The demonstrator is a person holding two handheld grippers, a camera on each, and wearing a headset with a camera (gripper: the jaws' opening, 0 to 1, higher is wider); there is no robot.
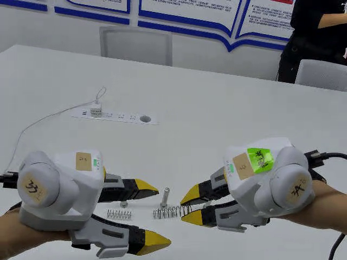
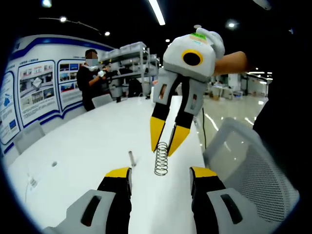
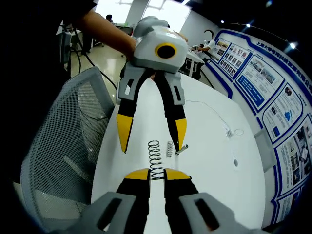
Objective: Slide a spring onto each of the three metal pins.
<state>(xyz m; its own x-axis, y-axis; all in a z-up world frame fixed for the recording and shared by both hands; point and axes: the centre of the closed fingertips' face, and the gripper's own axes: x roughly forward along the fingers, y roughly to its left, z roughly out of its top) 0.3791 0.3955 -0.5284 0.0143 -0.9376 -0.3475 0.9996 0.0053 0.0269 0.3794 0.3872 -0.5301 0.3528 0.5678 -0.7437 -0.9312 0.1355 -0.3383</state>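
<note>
My right gripper (image 1: 187, 207) (image 3: 157, 174) is shut on one end of a spring (image 1: 166, 212) (image 3: 155, 158), which lies flat on the white table and points left. An upright metal pin (image 1: 164, 196) (image 2: 131, 158) stands just behind that spring. A second spring (image 1: 118, 214) (image 3: 169, 148) lies loose further left, with a short pin (image 1: 123, 204) beside it. My left gripper (image 1: 157, 215) (image 2: 160, 174) faces the right one. It is open, its yellow tips wide apart around the springs, touching nothing.
A white power strip (image 1: 114, 116) with a plugged cable lies mid-table, next to a round hole (image 1: 145, 118). Grey chairs (image 1: 135, 44) stand at the far edge. A person in black (image 1: 314, 32) stands at the back right. A mesh chair (image 3: 58, 146) stands at the near edge.
</note>
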